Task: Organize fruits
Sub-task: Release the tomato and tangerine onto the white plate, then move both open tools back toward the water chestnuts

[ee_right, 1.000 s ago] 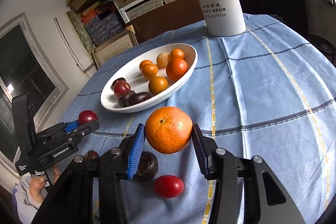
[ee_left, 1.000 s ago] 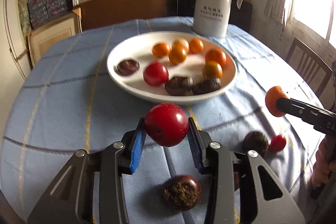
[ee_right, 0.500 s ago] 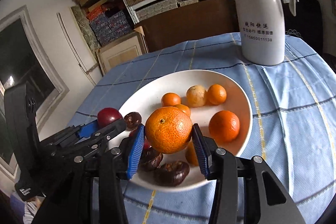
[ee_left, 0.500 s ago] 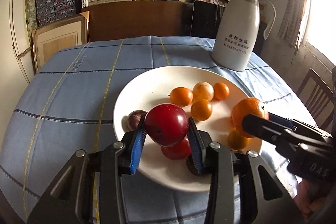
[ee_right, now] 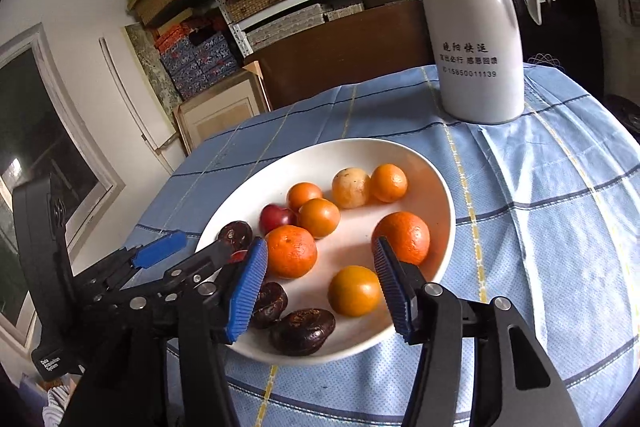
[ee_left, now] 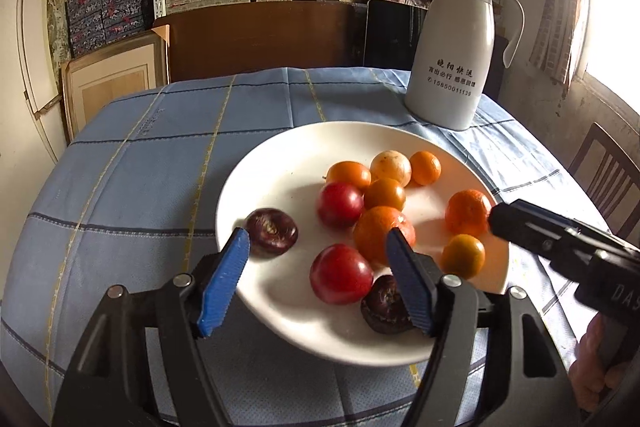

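A white plate (ee_left: 280, 163) on the blue checked tablecloth holds several oranges, two red fruits and dark purple fruits. My left gripper (ee_left: 320, 283) is open and empty over the plate's near rim, with a red fruit (ee_left: 340, 279) lying between its fingers. My right gripper (ee_right: 320, 287) is open and empty over the plate (ee_right: 432, 167); a large orange (ee_right: 291, 251) lies by its left finger and a yellow-orange fruit (ee_right: 354, 290) between the fingers. The left gripper shows in the right wrist view (ee_right: 188, 247). The right gripper shows at the right of the left wrist view, jaws hidden.
A tall white jug (ee_left: 456, 55) stands on the cloth behind the plate, also in the right wrist view (ee_right: 476, 27). Shelves of boxes and a brown board are beyond the table. A wooden chair (ee_left: 604, 167) stands at the right.
Both grippers opened over the plate. The red fruit left my left gripper and the large orange left my right gripper; both now lie in the plate.
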Demonstrator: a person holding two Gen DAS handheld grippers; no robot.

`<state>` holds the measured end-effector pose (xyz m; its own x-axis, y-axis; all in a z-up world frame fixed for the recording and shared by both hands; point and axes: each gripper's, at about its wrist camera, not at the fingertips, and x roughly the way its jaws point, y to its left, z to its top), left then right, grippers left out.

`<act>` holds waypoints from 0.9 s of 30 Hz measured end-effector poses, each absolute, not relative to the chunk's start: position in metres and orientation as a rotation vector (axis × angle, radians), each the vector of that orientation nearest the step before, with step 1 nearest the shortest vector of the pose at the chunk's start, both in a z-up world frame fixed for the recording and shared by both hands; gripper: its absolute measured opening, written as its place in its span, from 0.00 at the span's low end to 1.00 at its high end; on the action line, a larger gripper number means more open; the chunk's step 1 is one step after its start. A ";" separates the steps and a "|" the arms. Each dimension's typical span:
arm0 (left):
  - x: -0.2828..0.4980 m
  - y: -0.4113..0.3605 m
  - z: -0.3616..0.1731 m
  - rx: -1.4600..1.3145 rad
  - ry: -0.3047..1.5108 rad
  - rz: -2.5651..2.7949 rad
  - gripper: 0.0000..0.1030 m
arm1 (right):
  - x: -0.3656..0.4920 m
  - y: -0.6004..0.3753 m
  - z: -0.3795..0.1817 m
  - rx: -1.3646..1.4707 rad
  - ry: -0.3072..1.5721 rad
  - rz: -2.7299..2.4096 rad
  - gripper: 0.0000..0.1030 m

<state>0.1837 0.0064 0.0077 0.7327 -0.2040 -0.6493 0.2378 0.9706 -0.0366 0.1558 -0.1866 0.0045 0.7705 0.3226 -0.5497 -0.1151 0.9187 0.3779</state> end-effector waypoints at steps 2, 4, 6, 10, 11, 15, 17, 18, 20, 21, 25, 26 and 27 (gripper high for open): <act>0.179 0.010 0.005 0.045 0.715 -0.237 0.70 | 0.153 -0.191 0.003 0.350 0.650 0.235 0.58; 0.174 0.016 0.003 0.034 0.718 -0.228 0.79 | 0.149 -0.198 0.001 0.369 0.646 0.224 0.58; 0.168 0.020 0.003 0.020 0.719 -0.223 0.80 | 0.147 -0.204 0.000 0.384 0.646 0.217 0.58; 0.156 0.030 0.001 -0.007 0.720 -0.215 0.82 | 0.136 -0.217 -0.004 0.407 0.640 0.200 0.58; 0.153 0.032 0.000 -0.011 0.720 -0.210 0.85 | 0.132 -0.219 -0.004 0.413 0.638 0.198 0.58; 0.138 0.038 -0.004 -0.012 0.731 -0.201 0.85 | 0.111 -0.233 -0.009 0.441 0.630 0.187 0.60; 0.125 0.041 -0.005 -0.002 0.730 -0.198 0.85 | 0.097 -0.239 -0.013 0.444 0.634 0.180 0.62; 0.117 0.042 -0.006 0.001 0.727 -0.200 0.85 | 0.092 -0.241 -0.014 0.445 0.634 0.177 0.63; 0.100 0.045 -0.007 0.006 0.726 -0.208 0.86 | 0.077 -0.246 -0.020 0.448 0.634 0.172 0.64; 0.090 0.046 -0.008 0.012 0.730 -0.212 0.86 | 0.070 -0.247 -0.022 0.451 0.637 0.170 0.64; 0.053 0.048 -0.014 0.047 0.745 -0.245 0.88 | 0.044 -0.257 -0.031 0.491 0.637 0.187 0.65; 0.046 0.047 -0.016 0.063 0.751 -0.251 0.88 | 0.039 -0.260 -0.031 0.499 0.632 0.188 0.66; 0.039 0.044 -0.021 0.086 0.764 -0.257 0.88 | 0.035 -0.261 -0.032 0.504 0.629 0.187 0.66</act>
<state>0.0389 0.0445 -0.0206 0.6926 -0.1989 -0.6933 0.2612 0.9651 -0.0159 0.0349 -0.2611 -0.0320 0.7970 0.3157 -0.5149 -0.0168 0.8638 0.5035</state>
